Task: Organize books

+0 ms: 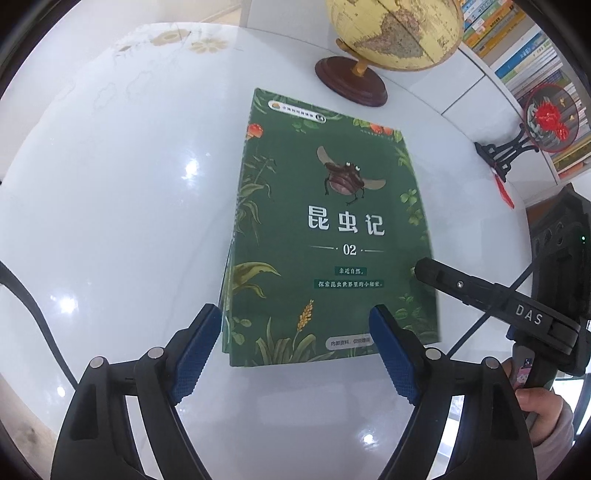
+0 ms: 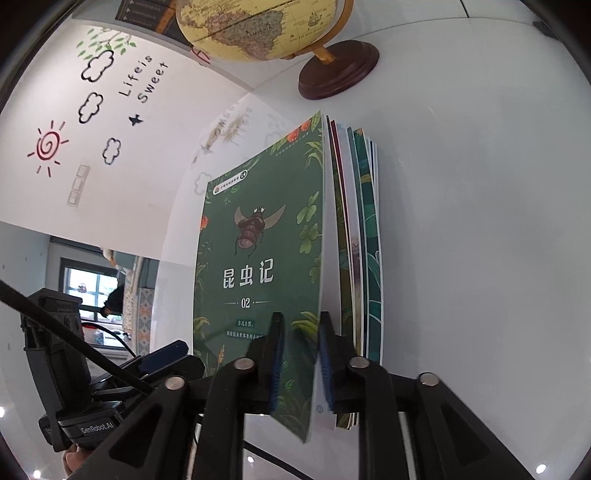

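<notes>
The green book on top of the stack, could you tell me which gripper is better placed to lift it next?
Probably the right gripper: its fingers already straddle the green book's cover edge. The left gripper stands open, holding nothing.

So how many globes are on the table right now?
1. The globe stands on its dark wooden base on the white table, just beyond the far edge of the green book stack. None seems hidden.

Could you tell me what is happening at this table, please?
A person with a gripper in each hand is tidying a stack of books on the white table near a globe. The left gripper is open at the stack's near edge. The right gripper has the top green cover between its fingers.
</notes>
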A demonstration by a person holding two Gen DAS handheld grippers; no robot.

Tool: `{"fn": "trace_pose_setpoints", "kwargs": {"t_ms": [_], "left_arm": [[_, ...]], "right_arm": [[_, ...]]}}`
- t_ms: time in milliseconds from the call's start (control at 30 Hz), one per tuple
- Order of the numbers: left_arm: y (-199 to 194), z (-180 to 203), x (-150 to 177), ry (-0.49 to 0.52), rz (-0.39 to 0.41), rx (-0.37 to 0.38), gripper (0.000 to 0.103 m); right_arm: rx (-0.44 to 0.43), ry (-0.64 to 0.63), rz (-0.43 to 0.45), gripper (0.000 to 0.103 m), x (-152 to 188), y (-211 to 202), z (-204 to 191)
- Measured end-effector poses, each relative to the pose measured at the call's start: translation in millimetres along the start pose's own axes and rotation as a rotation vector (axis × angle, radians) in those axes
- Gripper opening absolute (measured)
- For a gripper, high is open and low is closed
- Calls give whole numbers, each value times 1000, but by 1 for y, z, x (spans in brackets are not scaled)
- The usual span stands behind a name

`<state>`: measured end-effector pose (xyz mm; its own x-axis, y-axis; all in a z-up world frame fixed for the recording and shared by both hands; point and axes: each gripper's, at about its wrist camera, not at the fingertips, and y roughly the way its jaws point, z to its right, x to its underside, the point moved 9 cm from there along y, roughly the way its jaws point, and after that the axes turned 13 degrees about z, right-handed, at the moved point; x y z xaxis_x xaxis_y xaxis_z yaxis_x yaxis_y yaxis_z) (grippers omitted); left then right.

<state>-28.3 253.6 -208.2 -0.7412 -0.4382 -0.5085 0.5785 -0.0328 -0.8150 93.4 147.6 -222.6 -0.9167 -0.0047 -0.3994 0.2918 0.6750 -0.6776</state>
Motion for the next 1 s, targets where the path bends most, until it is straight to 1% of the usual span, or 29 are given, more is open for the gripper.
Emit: {"fn": "trace_pose_setpoints", "kwargs": {"t_ms": [33, 67, 100, 133, 200, 300, 333, 400, 467, 567, 600, 700, 733, 800, 833, 900, 1000], "left_arm": [[-2, 0, -1, -1, 6, -2, 81], [-5, 0, -3, 1, 15, -6, 81], [-7, 0, -5, 4, 22, -8, 81], [-10, 1, -8, 8, 34, -12, 81], [-15, 3, -13, 14, 48, -17, 81], [-26, 12, -23, 34, 82, -23, 81], [-28, 16, -26, 42, 89, -23, 81], [-35, 26, -33, 59, 109, -16, 81], [-45, 36, -40, 79, 138, -10, 81], [-62, 58, -52, 115, 186, 5, 81], [-68, 66, -55, 130, 202, 8, 81], [-83, 94, -62, 182, 247, 26, 81], [-88, 106, -63, 200, 261, 37, 81], [-97, 125, -64, 232, 286, 59, 81], [-102, 137, -63, 252, 299, 72, 81], [-109, 160, -61, 272, 307, 112, 81], [-125, 189, -62, 287, 351, 155, 81]], "right_arm": [[18, -17, -2, 37, -1, -1, -2], [54, -52, 0, 47, -3, -4, -3], [115, -112, 10, 48, -7, -8, -3], [147, -157, 21, 48, -9, -13, -4], [180, -250, 52, 48, -17, -27, -12], [214, -347, 117, 48, -31, -57, -22], [218, -362, 133, 48, -35, -64, -23], [214, -392, 206, 48, -48, -94, -33], [204, -397, 261, 48, -60, -118, -40], [216, -417, 367, 48, -79, -164, -53], [224, -432, 417, 48, -87, -186, -59], [237, -471, 520, 49, -96, -232, -71], [253, -496, 561, 50, -98, -249, -76], [282, -546, 630, 57, -96, -275, -84], [299, -573, 660, 67, -94, -285, -87], [341, -621, 715, 77, -88, -305, -92], [379, -641, 771, 83, -75, -329, -95]]}}
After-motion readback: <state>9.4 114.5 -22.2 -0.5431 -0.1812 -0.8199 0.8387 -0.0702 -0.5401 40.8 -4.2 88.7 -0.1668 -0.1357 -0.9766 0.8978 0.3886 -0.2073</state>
